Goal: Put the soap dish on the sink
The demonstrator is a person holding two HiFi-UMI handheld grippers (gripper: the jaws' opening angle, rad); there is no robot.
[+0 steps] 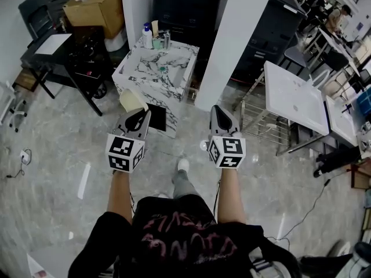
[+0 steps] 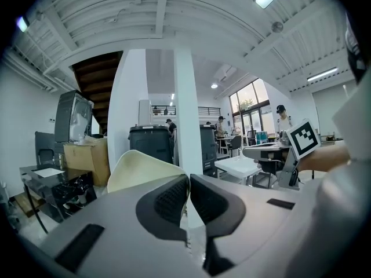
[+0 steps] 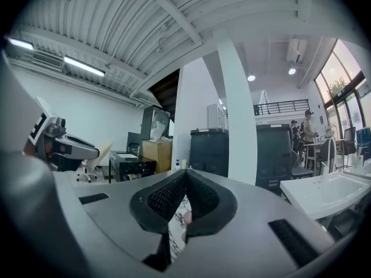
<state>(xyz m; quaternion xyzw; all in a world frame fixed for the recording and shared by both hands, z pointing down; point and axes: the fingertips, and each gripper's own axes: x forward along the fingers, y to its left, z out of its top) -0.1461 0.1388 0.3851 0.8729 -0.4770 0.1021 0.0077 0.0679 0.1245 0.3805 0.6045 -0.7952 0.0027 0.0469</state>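
In the head view the marble sink (image 1: 152, 74) stands ahead of me on the floor, its basin open. A cream soap dish (image 1: 132, 101) sticks out in front of my left gripper (image 1: 139, 116), short of the sink's near edge. In the left gripper view the jaws of the left gripper (image 2: 188, 183) pinch the thin rim of the soap dish (image 2: 142, 168), which rises to their left. My right gripper (image 1: 218, 111) is held level beside the left one. In the right gripper view the pads of the right gripper (image 3: 185, 177) meet with nothing between them.
Several bottles (image 1: 149, 37) stand at the sink's back edge. A white pillar (image 1: 240, 39) rises right of the sink, with a white table (image 1: 293, 97) further right. A black desk (image 1: 58, 54) and a cardboard box (image 1: 95, 4) are at the left.
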